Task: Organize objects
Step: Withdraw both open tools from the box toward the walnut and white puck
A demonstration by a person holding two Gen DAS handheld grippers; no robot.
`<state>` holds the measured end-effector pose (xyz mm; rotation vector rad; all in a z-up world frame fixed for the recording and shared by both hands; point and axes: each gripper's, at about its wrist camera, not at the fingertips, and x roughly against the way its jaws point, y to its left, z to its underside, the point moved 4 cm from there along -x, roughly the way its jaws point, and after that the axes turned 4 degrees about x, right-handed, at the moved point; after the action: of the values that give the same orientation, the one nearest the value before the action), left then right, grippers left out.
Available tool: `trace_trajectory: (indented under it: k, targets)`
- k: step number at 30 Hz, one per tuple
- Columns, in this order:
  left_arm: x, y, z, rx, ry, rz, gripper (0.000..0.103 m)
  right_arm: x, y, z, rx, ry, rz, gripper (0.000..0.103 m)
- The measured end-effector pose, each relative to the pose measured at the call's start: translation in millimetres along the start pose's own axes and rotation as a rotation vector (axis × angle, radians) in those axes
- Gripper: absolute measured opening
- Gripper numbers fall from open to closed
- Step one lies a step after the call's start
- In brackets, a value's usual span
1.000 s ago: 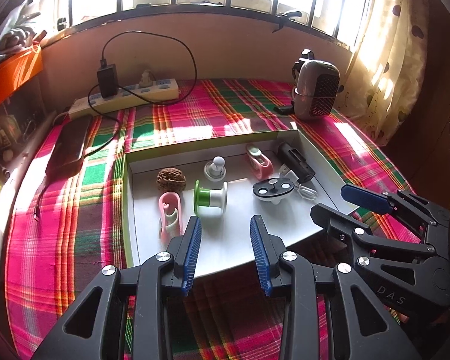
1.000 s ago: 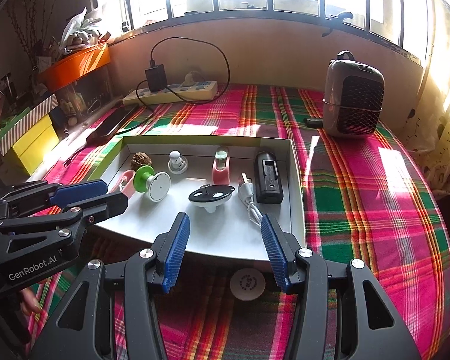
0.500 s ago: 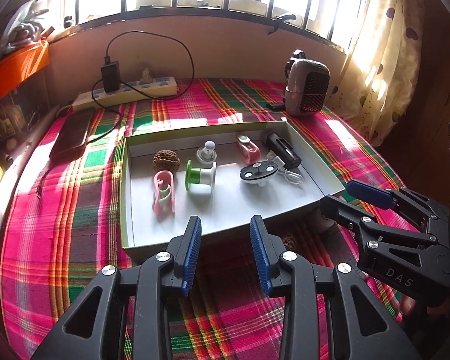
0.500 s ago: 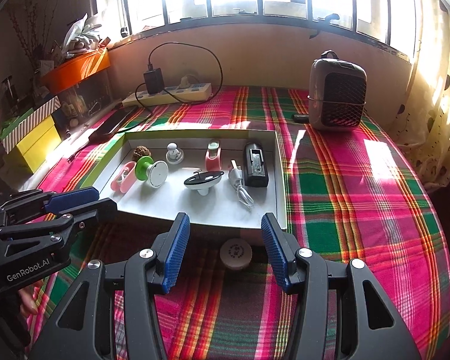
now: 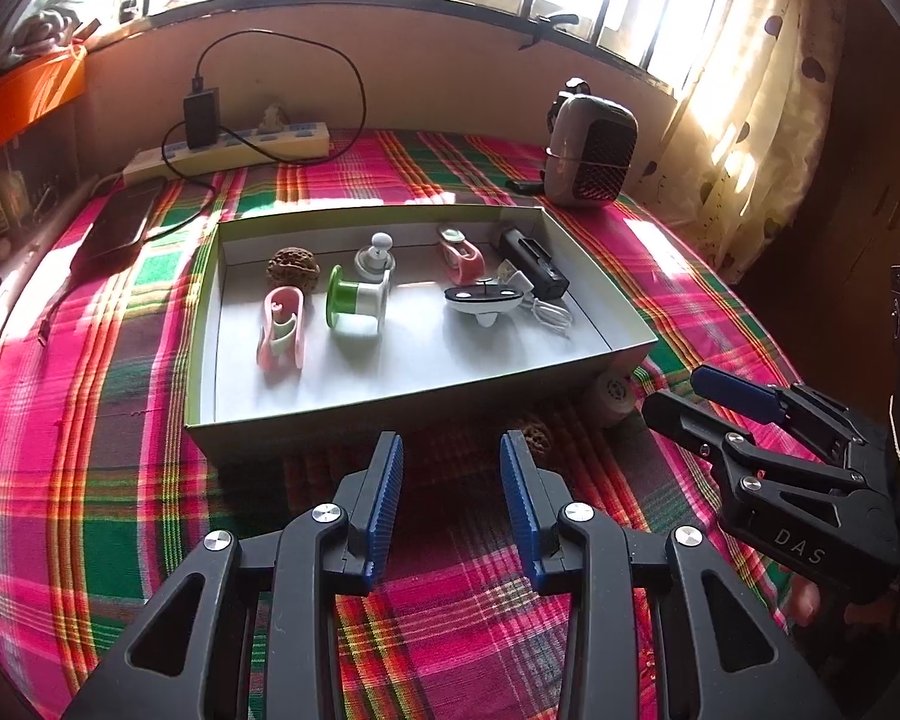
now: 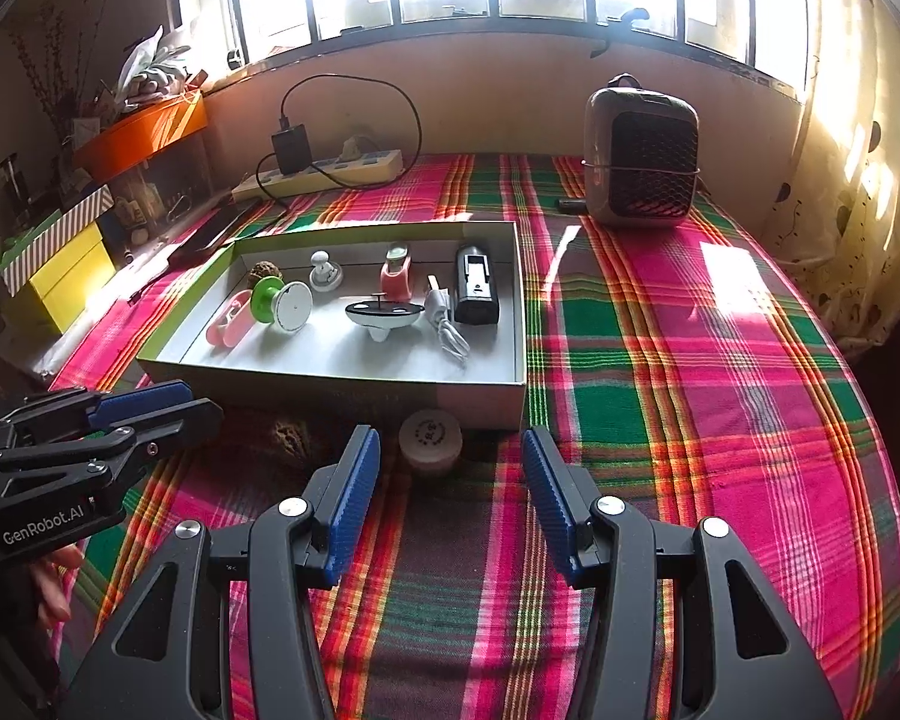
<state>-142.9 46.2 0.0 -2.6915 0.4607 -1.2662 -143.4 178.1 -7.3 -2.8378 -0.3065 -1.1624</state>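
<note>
Both your left gripper [image 5: 450,468] and right gripper [image 6: 450,468] are released and empty. The round tub [image 6: 430,438] and what may be a walnut [image 6: 291,438] sit just outside the box [image 6: 486,405]; closing too early could knock them under its wall.

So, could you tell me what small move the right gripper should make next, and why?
Probably ease the right gripper forward and down over the round white container. It sits on the cloth just outside the box, nearly centred ahead of the open, empty jaws, while most other items are already inside.
</note>
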Motion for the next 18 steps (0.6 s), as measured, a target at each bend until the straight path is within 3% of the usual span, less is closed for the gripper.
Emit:
trace_trajectory:
  k: [18]
  targets:
    - [-32.1, -29.6, 4.9, -0.021, 0.082, 0.012, 0.032, 4.9, -27.1, 19.5, -0.050, 0.020, 0.001, 0.051]
